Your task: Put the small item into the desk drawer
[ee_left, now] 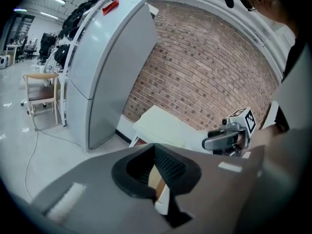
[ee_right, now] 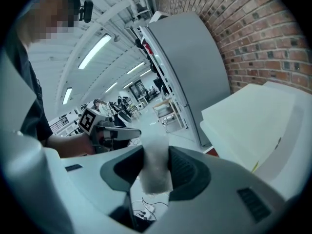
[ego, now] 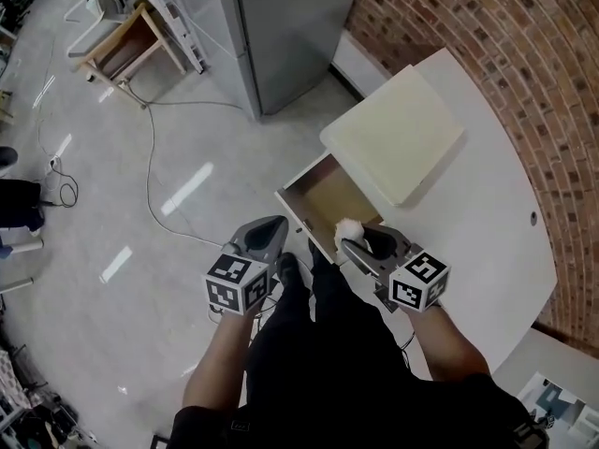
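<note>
Right gripper view: right gripper (ee_right: pixel 157 152) jaws clamped on white small item (ee_right: pixel 156 173), pads pressing both its sides | head view: open desk drawer (ego: pixel 323 195) just ahead of and below that gripper's tips | left gripper (ego: pixel 270 230): jaw tips together, nothing between, drawer front just to its right

Desk (ego: pixel 487 223): white with a curved edge, set against the brick wall (ego: pixel 449 26).
On the desk: one flat, pale cream box (ego: pixel 393 134), near the edge above the drawer.
Drawer (ego: pixel 323 199): pulled open, its wooden bottom showing.
Floor (ego: pixel 112 204): glossy grey, with a white cable (ego: pixel 150 171) trailing across it.
</note>
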